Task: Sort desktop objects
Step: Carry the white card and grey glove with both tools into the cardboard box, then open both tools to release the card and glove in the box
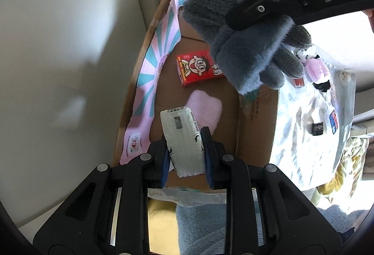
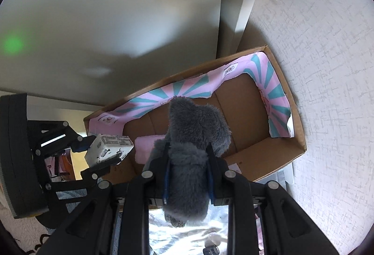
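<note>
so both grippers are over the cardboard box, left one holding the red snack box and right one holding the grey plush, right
Not quite. The left gripper holds a white carton, not the red snack box, which lies on the floor of the cardboard box; the left wrist view shows this. The right gripper does hold the grey plush over the box.

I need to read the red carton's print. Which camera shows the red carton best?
The left wrist view: the red carton lies unobstructed on the cardboard box floor, cartoon face up. In the right wrist view the grey plush toy seems to hide it.
</note>
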Demonstrator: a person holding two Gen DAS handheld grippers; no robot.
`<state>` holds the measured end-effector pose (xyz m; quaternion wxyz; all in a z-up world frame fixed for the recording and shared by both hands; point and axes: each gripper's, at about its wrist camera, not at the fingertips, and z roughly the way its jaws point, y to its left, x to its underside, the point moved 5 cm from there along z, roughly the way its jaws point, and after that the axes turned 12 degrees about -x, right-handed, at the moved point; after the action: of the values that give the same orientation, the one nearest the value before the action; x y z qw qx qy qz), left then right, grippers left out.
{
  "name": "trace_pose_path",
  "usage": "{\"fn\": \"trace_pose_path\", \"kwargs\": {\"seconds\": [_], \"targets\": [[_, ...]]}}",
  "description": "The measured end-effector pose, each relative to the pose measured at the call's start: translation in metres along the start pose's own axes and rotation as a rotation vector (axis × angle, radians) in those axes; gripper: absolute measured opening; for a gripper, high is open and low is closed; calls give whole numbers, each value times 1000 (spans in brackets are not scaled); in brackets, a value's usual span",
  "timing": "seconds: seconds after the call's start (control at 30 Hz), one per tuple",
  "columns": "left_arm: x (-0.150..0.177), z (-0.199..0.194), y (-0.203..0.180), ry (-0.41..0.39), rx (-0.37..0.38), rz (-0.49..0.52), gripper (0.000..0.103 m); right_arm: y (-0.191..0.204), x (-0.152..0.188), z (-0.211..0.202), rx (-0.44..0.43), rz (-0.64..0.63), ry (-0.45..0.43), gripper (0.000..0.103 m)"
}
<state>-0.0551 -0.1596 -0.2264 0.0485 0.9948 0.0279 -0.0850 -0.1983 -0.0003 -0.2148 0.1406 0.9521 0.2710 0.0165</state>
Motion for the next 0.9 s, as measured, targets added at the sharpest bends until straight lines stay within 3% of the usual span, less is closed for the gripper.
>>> {"fn": "trace_pose_path", "kwargs": {"seconds": [0.1, 0.17, 0.2, 0.23, 0.3, 0.4, 0.6, 0.73, 0.9], "targets": [[-3, -5, -3, -18, 85, -15, 24, -1, -2, 1, 16, -23, 1, 30], [-3, -12, -8, -23, 162, -16, 43, -1, -3, 3, 37, -30, 12, 41], [-3, -13, -9, -20, 149, -16, 83, -2, -3, 3, 46, -28, 7, 50], [-4, -14, -9, -17, 109, -13, 101, -3, -3, 3, 50, -23, -1, 54], [-6, -19, -9, -60, 41, -13, 101, -5, -1, 4, 42, -3, -1, 80], [-6, -22, -13, -66, 19, 3, 102, -6, 2, 3, 29, 11, -18, 101], [-4, -21, -15, -59, 16, -11, 102, -11, 6, -9, 104, 20, -55, 103], [0, -27, -11, -68, 27, -18, 102, -16, 11, -14, 113, 50, -74, 103], [5, -34, -14, -66, 6, -11, 102, -12, 21, -21, 86, 62, -159, 103]]}}
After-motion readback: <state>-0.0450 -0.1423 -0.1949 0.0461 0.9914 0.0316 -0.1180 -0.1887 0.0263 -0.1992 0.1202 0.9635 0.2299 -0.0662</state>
